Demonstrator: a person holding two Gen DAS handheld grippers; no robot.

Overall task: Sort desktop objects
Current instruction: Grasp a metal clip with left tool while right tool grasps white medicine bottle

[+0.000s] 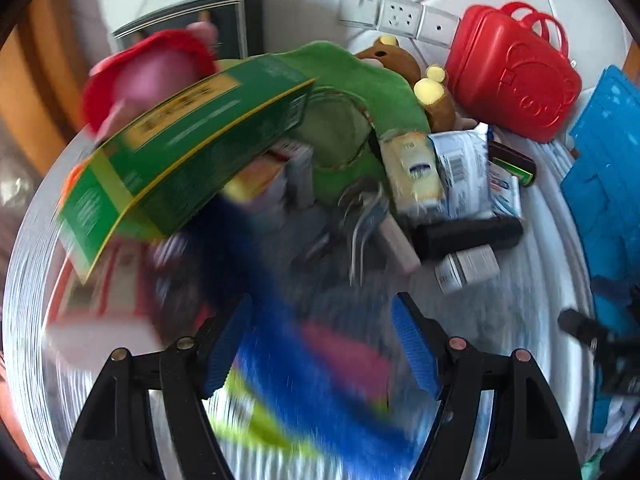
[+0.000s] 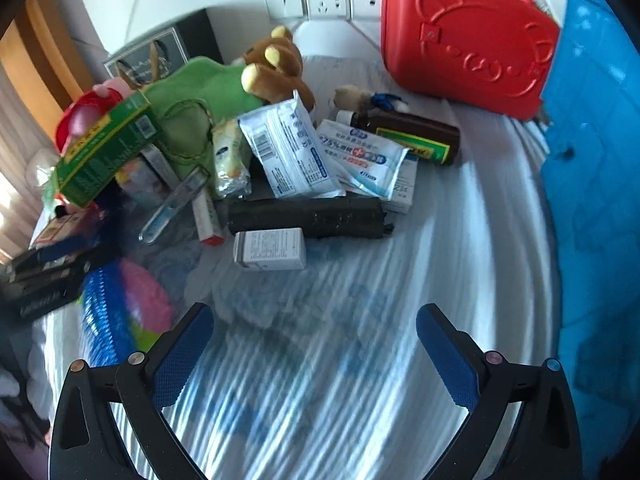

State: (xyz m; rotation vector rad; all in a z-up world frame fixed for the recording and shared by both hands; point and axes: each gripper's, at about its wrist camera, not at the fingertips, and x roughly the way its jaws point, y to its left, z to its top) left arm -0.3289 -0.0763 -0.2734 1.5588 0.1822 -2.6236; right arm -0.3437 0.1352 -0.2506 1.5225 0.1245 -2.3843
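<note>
A heap of desktop objects lies on a striped cloth (image 2: 360, 380). It includes a green box (image 1: 180, 152), a green plush (image 2: 192, 92), a brown bear (image 2: 276, 64), wipes packs (image 2: 288, 152), a brown bottle (image 2: 412, 136), a black roll (image 2: 304, 216) and a small white box (image 2: 270, 250). My left gripper (image 1: 318, 348) is open and points down over a blurred blue, pink and green object (image 1: 304, 360). That object runs between the pads, and I see no contact. My right gripper (image 2: 316, 320) is open over bare cloth, with nothing between its fingers.
A red plastic case (image 2: 468, 40) stands at the back right against the wall with its sockets (image 2: 324, 0). A blue panel (image 2: 592, 200) borders the right side. The right gripper's dark body (image 1: 592, 336) shows at the right edge of the left wrist view.
</note>
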